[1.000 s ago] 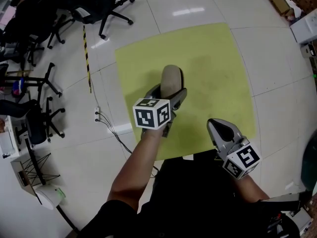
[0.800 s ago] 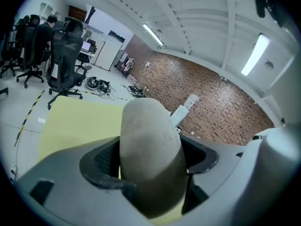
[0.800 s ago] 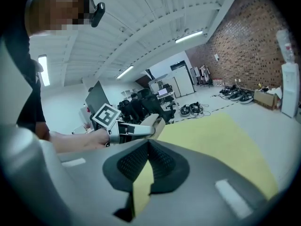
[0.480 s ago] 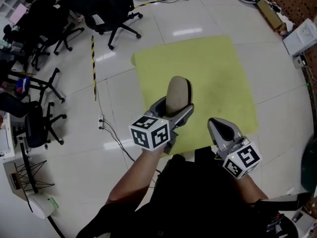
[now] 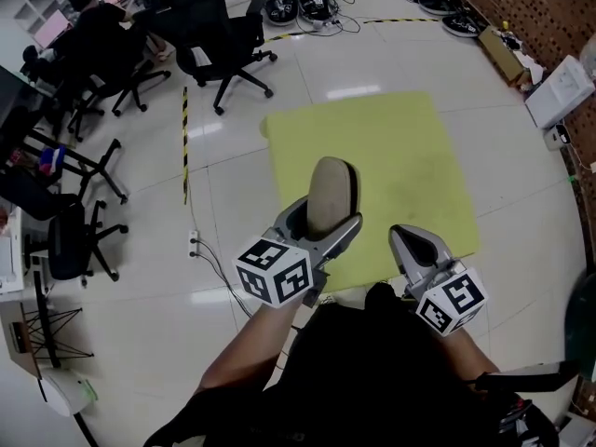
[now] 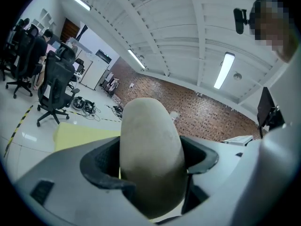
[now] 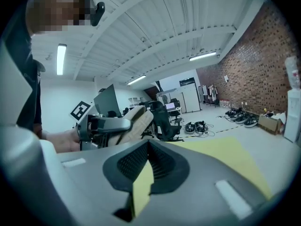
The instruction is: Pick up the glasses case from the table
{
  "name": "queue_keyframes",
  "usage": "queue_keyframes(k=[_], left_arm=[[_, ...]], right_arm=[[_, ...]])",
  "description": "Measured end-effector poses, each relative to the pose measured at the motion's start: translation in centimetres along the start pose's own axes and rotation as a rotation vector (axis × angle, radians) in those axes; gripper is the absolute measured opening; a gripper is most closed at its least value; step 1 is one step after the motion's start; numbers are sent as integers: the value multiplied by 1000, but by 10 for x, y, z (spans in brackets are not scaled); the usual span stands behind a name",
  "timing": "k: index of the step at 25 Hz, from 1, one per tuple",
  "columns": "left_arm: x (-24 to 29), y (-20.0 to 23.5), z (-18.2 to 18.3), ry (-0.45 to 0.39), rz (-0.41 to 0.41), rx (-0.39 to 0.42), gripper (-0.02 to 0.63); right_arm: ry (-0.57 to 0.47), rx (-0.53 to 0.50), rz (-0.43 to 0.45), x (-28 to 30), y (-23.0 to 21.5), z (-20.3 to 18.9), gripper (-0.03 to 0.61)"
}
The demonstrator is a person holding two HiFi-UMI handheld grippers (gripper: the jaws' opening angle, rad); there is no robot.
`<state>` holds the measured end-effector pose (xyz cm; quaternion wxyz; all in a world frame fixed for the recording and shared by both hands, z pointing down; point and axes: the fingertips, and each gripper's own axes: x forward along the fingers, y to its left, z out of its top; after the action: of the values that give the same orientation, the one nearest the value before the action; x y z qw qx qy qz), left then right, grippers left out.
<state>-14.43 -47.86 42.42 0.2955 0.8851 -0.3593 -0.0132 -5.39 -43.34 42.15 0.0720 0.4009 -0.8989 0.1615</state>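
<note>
The glasses case (image 5: 328,194) is a rounded beige oval. It stands lengthwise between the fingers of my left gripper (image 5: 324,218), which is shut on it and holds it high over the floor. In the left gripper view the case (image 6: 150,145) fills the middle, with the dark pads of the left gripper (image 6: 150,163) pressing on both of its sides. My right gripper (image 5: 408,239) hangs to the right of it, shut with nothing in it. In the right gripper view the right gripper (image 7: 147,167) has its pads meeting at the tips, and the held case (image 7: 139,120) shows to the left.
A yellow-green mat (image 5: 400,147) lies on the white tiled floor below. Black office chairs (image 5: 223,35) stand at the upper left, beside a black-and-yellow floor strip (image 5: 184,138). Cables (image 5: 209,259) run over the floor. A white box (image 5: 559,91) sits at the right.
The left gripper has risen with the case still in it, and the case looks larger. The right gripper has lifted slightly. More of the far floor has come into view.
</note>
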Motion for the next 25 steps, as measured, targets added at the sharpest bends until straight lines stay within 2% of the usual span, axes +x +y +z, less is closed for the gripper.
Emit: queue_keyframes(k=[5,16,25], left_arm=[[-19,-26,12,-38,-25,41,387],[-44,-44,27,-87,-8,90,385],[-45,-54,15,-83,-19,88,385]], right_arm=[[-36,43,18,-1,1,2,3],[-88,-11,31,-8,10,23,3],[-74,-25,11,-27,7,14,3]])
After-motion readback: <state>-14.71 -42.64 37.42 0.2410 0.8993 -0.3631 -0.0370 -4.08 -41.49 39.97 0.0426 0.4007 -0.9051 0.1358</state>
